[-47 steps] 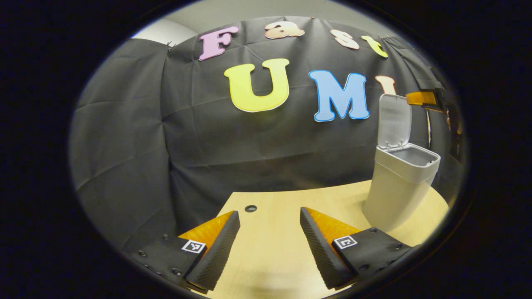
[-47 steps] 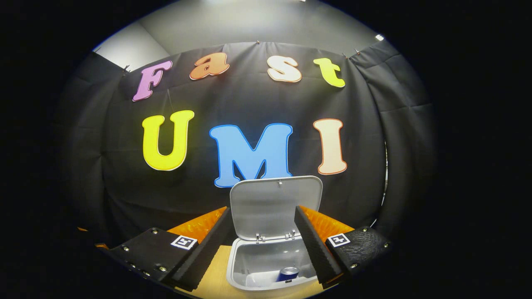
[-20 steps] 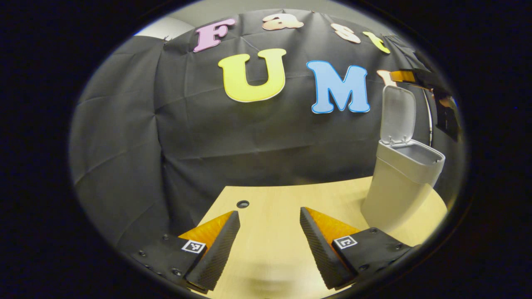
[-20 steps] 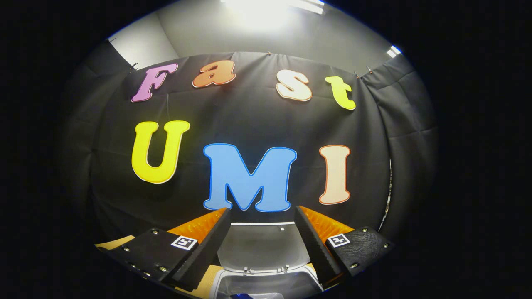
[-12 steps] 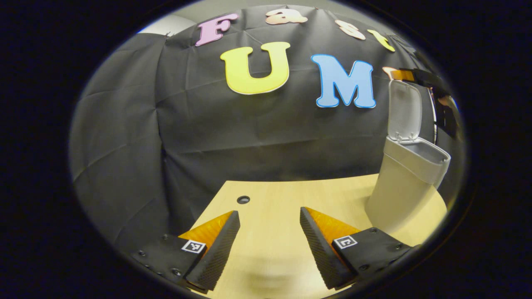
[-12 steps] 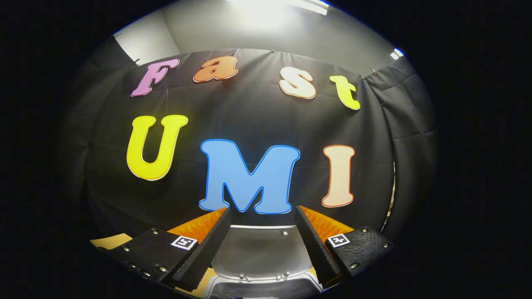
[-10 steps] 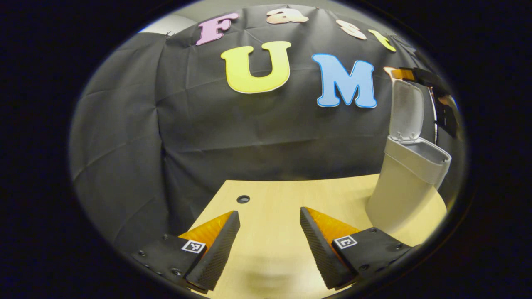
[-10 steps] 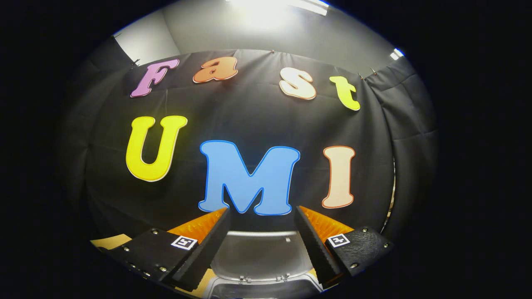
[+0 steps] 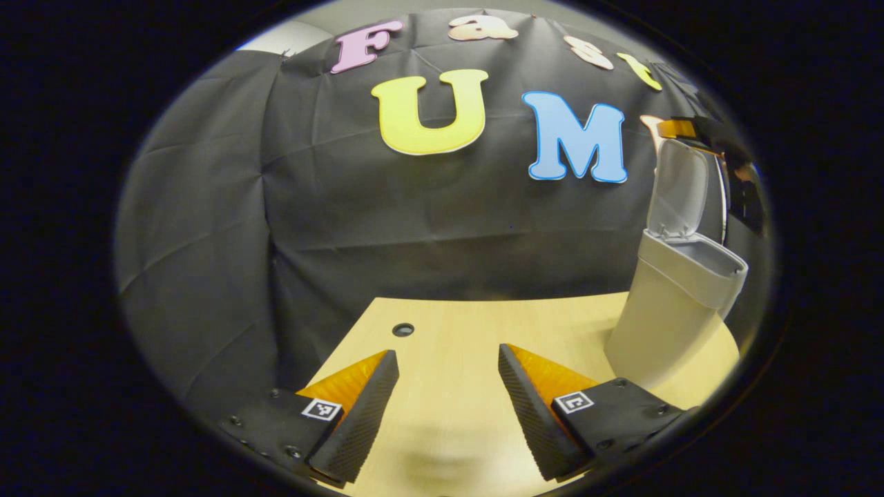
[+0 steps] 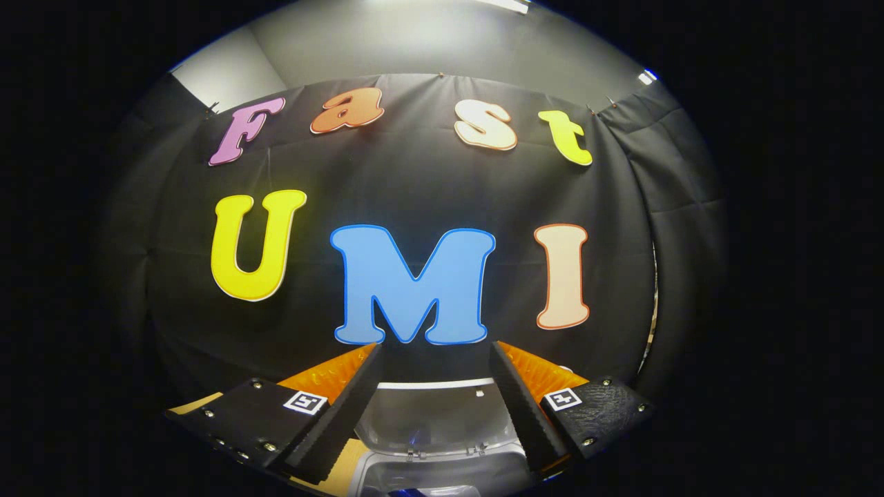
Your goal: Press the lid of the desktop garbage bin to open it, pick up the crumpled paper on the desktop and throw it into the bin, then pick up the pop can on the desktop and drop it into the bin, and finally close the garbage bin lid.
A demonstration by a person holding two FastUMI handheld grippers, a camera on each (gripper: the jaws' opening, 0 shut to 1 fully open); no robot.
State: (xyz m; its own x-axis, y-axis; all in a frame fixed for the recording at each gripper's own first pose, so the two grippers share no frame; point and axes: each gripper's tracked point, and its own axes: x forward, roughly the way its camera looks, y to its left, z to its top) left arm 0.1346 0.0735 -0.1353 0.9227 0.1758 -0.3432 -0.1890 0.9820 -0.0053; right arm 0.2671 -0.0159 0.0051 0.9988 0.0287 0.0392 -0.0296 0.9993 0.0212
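Note:
A pale grey garbage bin (image 9: 666, 314) stands at the right of the wooden table (image 9: 456, 338) in the left gripper view, its lid (image 9: 680, 186) raised nearly upright. My left gripper (image 9: 447, 407) hangs open low over the table, left of the bin, with nothing between its fingers. My right gripper (image 9: 690, 129) shows small at the lid's top edge. In the right gripper view my right gripper (image 10: 435, 404) is open, its fingers either side of the raised lid (image 10: 431, 417), just above the bin's rim (image 10: 442, 476). A sliver of blue, perhaps the can (image 10: 404, 493), peeks inside the bin.
A round cable hole (image 9: 402, 329) sits in the table near its far left edge. The black cloth wall closes in the back and the sides.
The right gripper has risen from over the bin's mouth to the top of the lid. The lid has tipped slightly forward in the last half second. The left gripper has barely drifted.

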